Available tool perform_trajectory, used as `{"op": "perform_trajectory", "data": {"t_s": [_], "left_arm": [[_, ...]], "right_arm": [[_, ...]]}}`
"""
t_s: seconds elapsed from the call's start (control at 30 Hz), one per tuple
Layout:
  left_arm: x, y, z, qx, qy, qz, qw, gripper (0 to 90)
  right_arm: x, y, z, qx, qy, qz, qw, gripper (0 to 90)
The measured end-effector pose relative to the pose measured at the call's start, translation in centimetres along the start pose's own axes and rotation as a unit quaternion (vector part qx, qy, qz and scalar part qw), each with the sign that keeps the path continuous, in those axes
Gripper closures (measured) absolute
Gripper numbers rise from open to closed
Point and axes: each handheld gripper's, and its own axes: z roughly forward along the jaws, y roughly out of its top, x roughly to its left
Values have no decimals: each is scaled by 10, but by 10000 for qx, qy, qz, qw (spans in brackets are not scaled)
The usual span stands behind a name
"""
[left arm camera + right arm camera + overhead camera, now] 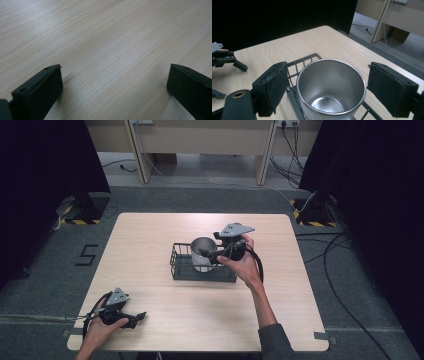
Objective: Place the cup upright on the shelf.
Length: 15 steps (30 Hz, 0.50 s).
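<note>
We hold our right gripper (pixel 327 68) open astride the steel cup (pixel 331 87) in the wire basket (pixel 307 59), pads not yet pressing, ready to lift it.

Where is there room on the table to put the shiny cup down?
Bare wood lies along the table behind the wire basket, at its right edge, and in front between both forearms. It is crowded at the cup, basket and right gripper.
</note>
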Motion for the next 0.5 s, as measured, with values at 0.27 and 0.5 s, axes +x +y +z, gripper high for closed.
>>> {"op": "perform_trajectory", "data": {"t_s": [0.27,0.5], "left_arm": [[0,0,0,-3,6,-10,10000,0],[0,0,0,-7,13,-17,10000,0]], "right_arm": [[5,-8,-13,-57,-91,109,9999,184],[12,-14,-27,-146,-199,211,9995,185]]}}
